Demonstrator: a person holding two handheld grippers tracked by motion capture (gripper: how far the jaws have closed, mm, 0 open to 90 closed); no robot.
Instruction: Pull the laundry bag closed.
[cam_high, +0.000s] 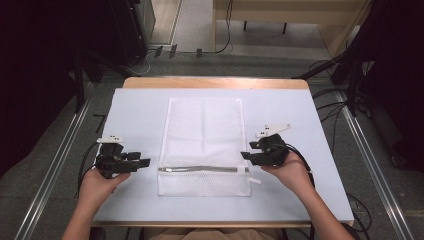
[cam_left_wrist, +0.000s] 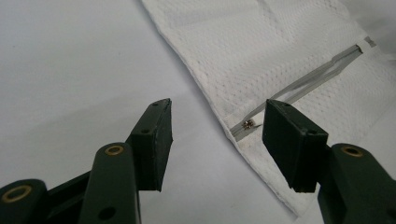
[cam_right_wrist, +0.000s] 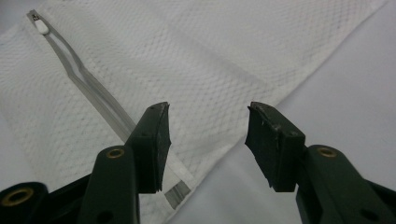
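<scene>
Two grippers flank a white mesh laundry bag (cam_high: 204, 145) that lies flat in the middle of the tabletop (cam_high: 135, 107), its short ends toward the near and far edges. A zipper (cam_high: 202, 169) runs across the bag close to its near end. The left gripper (cam_high: 142, 162) hovers just beside the bag's left edge, near the zipper's left end; its jaws are spread with nothing between them. The right gripper (cam_high: 246, 155) sits at the bag's right edge by the zipper's other end, jaws also apart and pinching nothing, above the mesh and the bare tabletop. Both point inward at the bag.
</scene>
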